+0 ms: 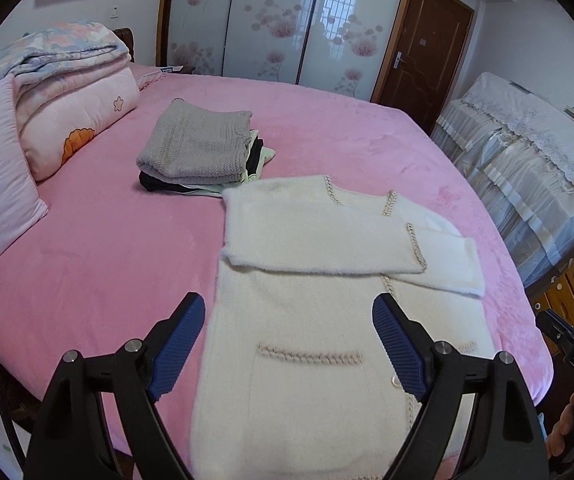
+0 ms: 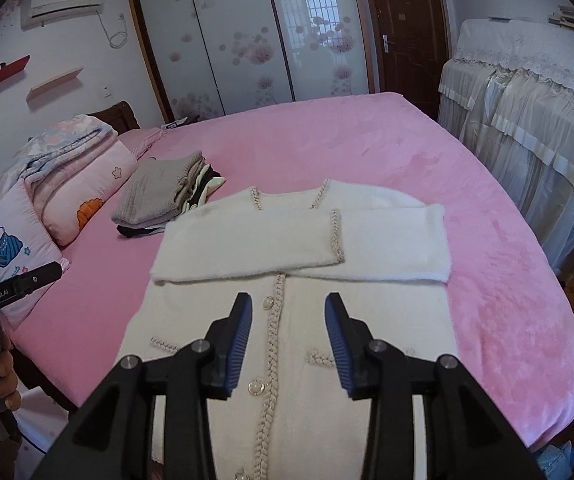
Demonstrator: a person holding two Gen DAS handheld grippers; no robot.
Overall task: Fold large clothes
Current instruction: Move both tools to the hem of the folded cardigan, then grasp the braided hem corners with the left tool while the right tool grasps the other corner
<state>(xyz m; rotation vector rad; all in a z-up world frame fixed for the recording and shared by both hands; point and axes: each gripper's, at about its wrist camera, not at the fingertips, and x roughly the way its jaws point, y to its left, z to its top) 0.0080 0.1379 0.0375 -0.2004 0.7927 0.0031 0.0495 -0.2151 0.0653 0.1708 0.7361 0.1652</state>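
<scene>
The left gripper point(image 1: 289, 314), black-framed with ribbed blue pads, points downward with jaws spread wide, nothing between them. The right gripper point(image 2: 288, 314), built alike, tilts down too, jaws partly apart and empty. A hand point(image 2: 5, 376) grips the left handle.

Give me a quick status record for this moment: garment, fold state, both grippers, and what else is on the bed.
garment: white cardigan lying flat on the pink bed, buttons up
fold state: both sleeves folded across the chest; lower body not yet folded up
left gripper: open, above the cardigan, holding nothing
right gripper: open, above the button line, holding nothing
folded pile: grey knit on top, beside the cardigan's collar
bedding: folded quilts and a pillow at the head end
</scene>
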